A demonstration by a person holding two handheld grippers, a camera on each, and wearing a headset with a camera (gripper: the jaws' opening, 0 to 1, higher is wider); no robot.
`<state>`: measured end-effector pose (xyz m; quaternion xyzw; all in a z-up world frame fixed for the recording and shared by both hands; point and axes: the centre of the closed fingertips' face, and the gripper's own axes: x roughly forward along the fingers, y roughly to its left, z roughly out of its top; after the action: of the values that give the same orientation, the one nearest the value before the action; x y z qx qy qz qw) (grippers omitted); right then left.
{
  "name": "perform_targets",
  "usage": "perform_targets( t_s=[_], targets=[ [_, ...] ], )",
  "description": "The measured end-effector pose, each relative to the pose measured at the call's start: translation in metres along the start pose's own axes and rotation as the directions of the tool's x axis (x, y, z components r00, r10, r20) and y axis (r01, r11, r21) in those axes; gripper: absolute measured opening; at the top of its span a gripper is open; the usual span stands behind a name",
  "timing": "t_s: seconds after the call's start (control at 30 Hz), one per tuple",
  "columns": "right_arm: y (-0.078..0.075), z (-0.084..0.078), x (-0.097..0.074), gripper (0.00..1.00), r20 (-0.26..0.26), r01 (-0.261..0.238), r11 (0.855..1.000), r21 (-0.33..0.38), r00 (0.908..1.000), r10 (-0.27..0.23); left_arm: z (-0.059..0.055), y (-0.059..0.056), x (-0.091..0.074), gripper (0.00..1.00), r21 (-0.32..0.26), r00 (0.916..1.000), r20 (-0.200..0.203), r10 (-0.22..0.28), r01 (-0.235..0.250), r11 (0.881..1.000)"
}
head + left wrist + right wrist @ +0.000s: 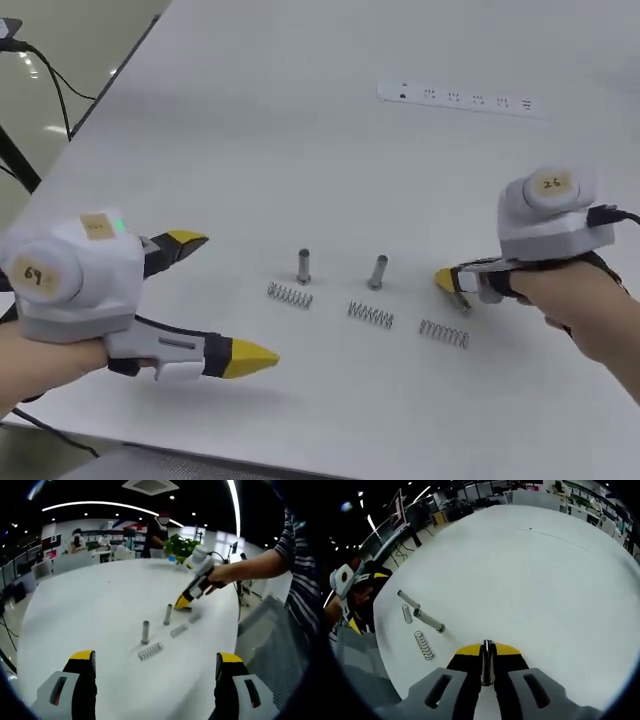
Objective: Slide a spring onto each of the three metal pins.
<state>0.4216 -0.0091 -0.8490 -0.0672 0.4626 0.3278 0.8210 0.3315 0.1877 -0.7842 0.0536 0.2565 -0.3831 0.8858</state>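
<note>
The third metal pin point(487, 672) is pinched in the right gripper point(487, 650), while the left gripper point(225, 297) is spread and empty near the front edge of the table point(300, 120). The pin should probably be kept vertical and set just behind the rightmost spring point(443, 333), in line with the two standing pins point(303, 265), and released only when steady.

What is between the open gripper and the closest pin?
A spring lies flat between the left gripper and that pin, close in front of the pin. The left gripper view shows it.
</note>
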Motion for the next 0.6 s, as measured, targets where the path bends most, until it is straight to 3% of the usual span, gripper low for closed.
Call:
perform_targets(
  t_s=[0.23,0.6],
  targets=[
    [0.003,0.009,-0.008,0.05,0.078,-0.026,1.0,-0.011,0.9966,0.027,-0.001,-0.001,0.0,0.97,-0.002,1.0,0.002,0.002,-0.002,1.0],
    [0.0,0.017,-0.019,0.05,0.133,-0.03,1.0,0.002,0.9907,0.029,0.002,-0.002,0.0,0.97,-0.001,0.9999,0.011,0.004,-0.004,1.0]
  ],
)
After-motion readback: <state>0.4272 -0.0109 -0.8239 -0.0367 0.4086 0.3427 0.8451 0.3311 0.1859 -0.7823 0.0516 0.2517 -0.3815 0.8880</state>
